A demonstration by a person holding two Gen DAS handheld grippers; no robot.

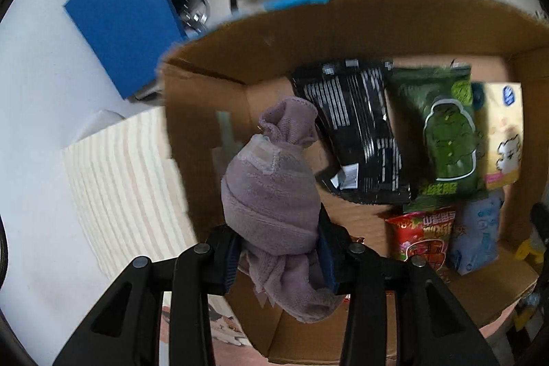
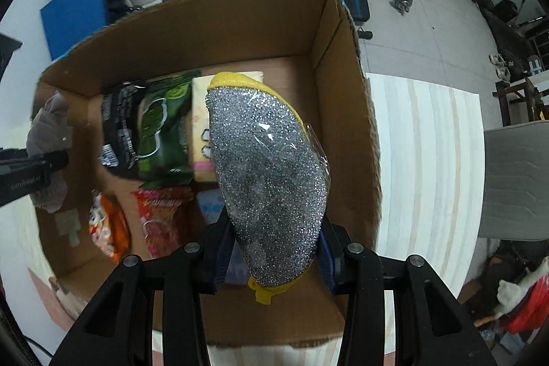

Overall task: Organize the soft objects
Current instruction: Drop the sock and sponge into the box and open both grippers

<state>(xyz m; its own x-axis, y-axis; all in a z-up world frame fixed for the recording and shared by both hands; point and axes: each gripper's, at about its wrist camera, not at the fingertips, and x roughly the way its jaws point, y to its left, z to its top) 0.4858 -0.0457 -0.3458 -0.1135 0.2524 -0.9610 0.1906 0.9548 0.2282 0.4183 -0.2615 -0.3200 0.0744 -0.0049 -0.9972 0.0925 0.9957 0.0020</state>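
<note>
Partly, the sponge (image 2: 269,174) hides the blue packet (image 2: 211,206) in the box (image 2: 240,23)

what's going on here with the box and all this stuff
A person is sorting soft items into a cardboard box that already holds snack packets. The left hand-held gripper is shut on a rolled mauve cloth above the box's left side. The right hand-held gripper is shut on a glittery silver scrubbing sponge with a yellow edge, over the box.

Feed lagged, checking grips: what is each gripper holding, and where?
Left: rolled mauve cloth bundle, pinched near its lower end. Right: silver glittery yellow-edged sponge, low.
</note>
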